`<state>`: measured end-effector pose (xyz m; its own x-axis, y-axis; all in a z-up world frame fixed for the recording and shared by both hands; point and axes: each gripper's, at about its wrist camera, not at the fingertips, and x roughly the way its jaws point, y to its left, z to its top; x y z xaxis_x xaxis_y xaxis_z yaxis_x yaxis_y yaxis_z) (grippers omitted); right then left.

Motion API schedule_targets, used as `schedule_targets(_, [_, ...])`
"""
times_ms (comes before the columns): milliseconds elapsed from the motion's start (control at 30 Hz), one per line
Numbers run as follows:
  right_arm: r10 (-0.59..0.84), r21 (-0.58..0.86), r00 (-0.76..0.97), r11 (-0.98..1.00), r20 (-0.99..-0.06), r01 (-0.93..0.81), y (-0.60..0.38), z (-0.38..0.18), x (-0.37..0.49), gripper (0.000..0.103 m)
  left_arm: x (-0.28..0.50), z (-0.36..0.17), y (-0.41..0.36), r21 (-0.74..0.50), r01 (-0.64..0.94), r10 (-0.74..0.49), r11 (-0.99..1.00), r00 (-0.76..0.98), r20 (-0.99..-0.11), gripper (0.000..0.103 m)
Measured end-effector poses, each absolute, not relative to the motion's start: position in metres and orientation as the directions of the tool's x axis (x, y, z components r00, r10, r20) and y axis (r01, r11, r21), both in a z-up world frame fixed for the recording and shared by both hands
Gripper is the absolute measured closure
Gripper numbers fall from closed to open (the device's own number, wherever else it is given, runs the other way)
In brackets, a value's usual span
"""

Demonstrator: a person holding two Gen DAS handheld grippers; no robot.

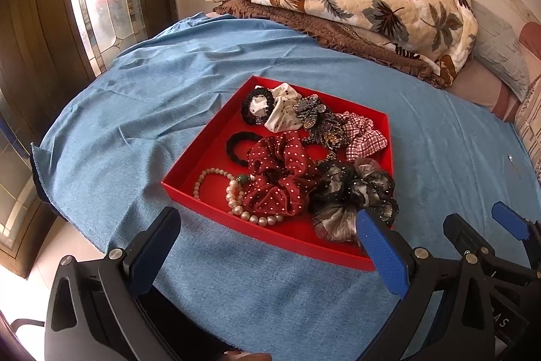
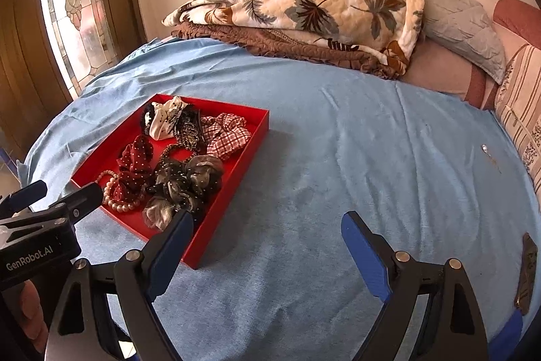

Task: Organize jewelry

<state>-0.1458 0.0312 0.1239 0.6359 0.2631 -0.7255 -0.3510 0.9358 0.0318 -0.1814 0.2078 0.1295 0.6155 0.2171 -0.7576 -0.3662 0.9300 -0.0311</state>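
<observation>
Both of your hand-held grippers stand wide apart with nothing between the pads. The left hand-held gripper (image 1: pixel 270 246) hovers over the near edge of the red tray (image 1: pixel 203 144); the right hand-held gripper (image 2: pixel 267 251) hangs over bare blue sheet (image 2: pixel 338 158) on the bed, just beside the tray's near corner.

Everything to sort looks to be in the tray already, though heaped. The pearl strand (image 1: pixel 236 198) lies in the near left corner, partly tucked under the red dotted scrunchie (image 1: pixel 280 178). Beside that sits the dark gauzy scrunchie (image 1: pixel 351 192), with the checked scrunchie (image 1: pixel 363 136) behind it. At the far end a white dotted scrunchie (image 1: pixel 282 109) touches a black hair tie (image 1: pixel 253 107), and a beaded brooch-like piece (image 1: pixel 312 115) lies between them and the checked one.

The scrunchies should be light and soft; pinch any thick fold and they will likely squash and come up easily. Treat the pearls as slippery and probably fragile: take them across a bunched section, not a single bead, and expect the loop to drag the red scrunchie. The brooch looks stiff and may snag fabric.
</observation>
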Motion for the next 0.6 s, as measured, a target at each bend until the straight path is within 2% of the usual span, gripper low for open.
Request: schedule_targets(600, [0.241, 0.038, 0.642, 0.949, -0.728, -0.314, 0.024, 0.12, -0.141, 0.01, -0.177, 0.127, 0.21, -0.017, -0.364, 0.222, 0.931, 0.604, -0.765, 0.0])
